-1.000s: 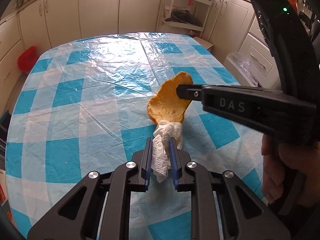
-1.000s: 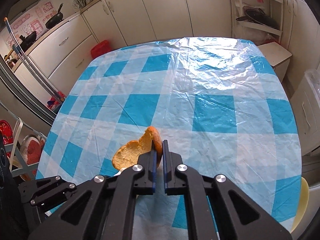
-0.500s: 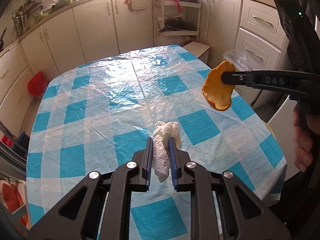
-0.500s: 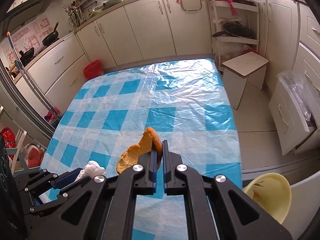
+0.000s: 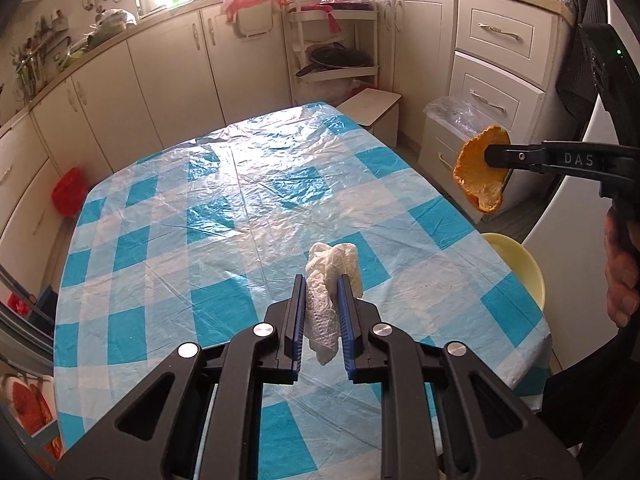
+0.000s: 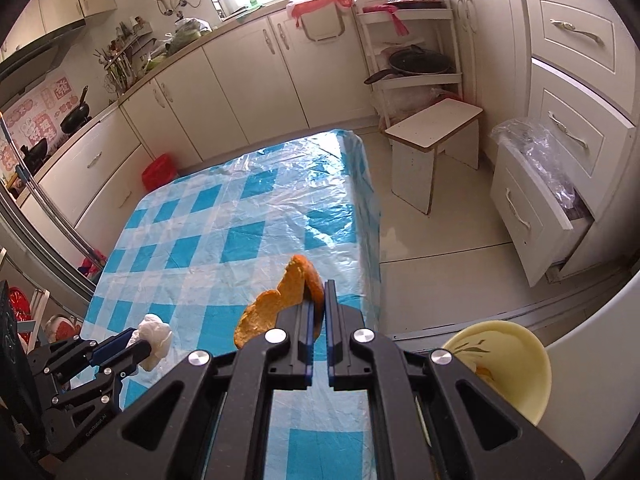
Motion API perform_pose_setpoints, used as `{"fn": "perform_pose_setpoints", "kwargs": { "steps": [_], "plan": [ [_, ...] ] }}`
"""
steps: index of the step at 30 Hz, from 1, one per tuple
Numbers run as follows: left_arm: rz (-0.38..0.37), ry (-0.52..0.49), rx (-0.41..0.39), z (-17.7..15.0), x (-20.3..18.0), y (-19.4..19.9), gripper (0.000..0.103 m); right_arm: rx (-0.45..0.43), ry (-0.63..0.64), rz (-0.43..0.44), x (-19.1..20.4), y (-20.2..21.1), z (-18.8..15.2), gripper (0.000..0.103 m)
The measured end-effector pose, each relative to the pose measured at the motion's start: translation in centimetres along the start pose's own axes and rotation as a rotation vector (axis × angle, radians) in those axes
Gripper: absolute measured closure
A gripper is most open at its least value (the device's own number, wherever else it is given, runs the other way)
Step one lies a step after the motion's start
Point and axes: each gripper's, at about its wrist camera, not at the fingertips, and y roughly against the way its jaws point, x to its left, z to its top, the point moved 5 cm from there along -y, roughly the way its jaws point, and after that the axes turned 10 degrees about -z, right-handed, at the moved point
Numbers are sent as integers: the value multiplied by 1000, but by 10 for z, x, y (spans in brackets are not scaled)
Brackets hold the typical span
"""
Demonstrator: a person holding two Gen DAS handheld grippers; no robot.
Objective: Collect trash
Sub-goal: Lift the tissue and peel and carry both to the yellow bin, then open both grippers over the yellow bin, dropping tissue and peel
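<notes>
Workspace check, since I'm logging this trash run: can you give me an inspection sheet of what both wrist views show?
Surface: table under blue-checked plastic cloth, bare.
Job's things: crumpled tissue and orange peel, both held in the air; yellow bin beside the table.
Clutter: nothing seen on the table.
Grippers: left gripper shut on the tissue; right gripper shut on the peel.
Cables: nothing seen.
Surroundings: kitchen cabinets, stool, open drawer with plastic bag.

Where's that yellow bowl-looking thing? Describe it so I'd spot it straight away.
Start at the table with the blue-and-white checked cloth. Just past its near right edge, lower than the tabletop, sits the pale yellow bin. It is the only round, open yellow container there, with orange scraps inside, below the orange peel pinched in the right gripper.
</notes>
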Motion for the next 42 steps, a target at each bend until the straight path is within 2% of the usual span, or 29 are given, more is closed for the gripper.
{"fn": "perform_pose_setpoints", "kwargs": {
  "steps": [6,11,17,25,35,36,37,38,41,42],
  "plan": [
    [-52,1,-7,9,-18,-1,88,-22,36,-86,-14,9,-2,98],
    [-142,27,-22,21,-36,-1,88,17,34,-170,-39,7,-9,98],
    [-210,19,-26,34,-65,-8,88,56,26,-240,-66,6,-22,98],
    [-314,4,15,43,-119,-36,88,186,-18,-343,-112,-14,-51,98],
    [-364,-55,80,36,-180,-65,88,348,-147,-422,-165,-54,-90,97],
    [-366,-57,87,36,-183,-69,88,362,-166,-430,-170,-57,-92,90],
    [-366,-57,93,35,-186,-73,88,373,-190,-441,-175,-60,-95,77],
    [-367,-56,100,35,-188,-76,88,375,-211,-447,-179,-60,-95,72],
    [-370,-49,121,32,-193,-86,88,336,-252,-454,-185,-52,-88,68],
    [-370,-48,128,31,-195,-89,88,312,-265,-452,-185,-46,-84,64]
  ]
}}
